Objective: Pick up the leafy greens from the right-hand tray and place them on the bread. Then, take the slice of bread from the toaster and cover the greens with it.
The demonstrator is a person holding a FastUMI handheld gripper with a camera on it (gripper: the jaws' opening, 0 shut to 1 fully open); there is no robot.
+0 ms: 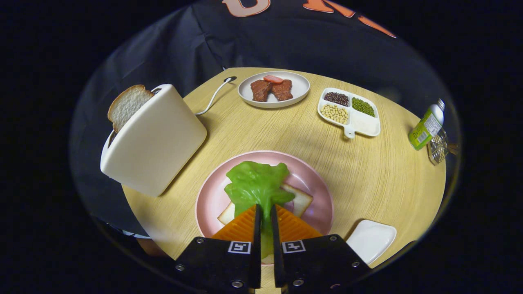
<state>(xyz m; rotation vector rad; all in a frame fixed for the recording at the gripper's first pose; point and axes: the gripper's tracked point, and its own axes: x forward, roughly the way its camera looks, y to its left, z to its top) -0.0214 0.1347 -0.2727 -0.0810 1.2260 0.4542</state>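
The leafy greens [256, 184] hang over a slice of bread [300, 199] on a pink plate [316, 183] just ahead of my fingers. My gripper [264, 212] is shut on the stem end of the greens, which runs down between both fingers. The leaf spreads out beyond the fingertips and covers most of the bread. A white toaster [153, 141] stands to the left of the plate, tilted in this view, with a second slice of bread [127, 105] sticking up out of its slot.
A white empty tray [372, 239] lies right of the plate near the table's front edge. At the back sit a white plate of meat slices [273, 90] and a divided dish of beans [348, 111]. A green bottle [426, 125] stands at the far right edge.
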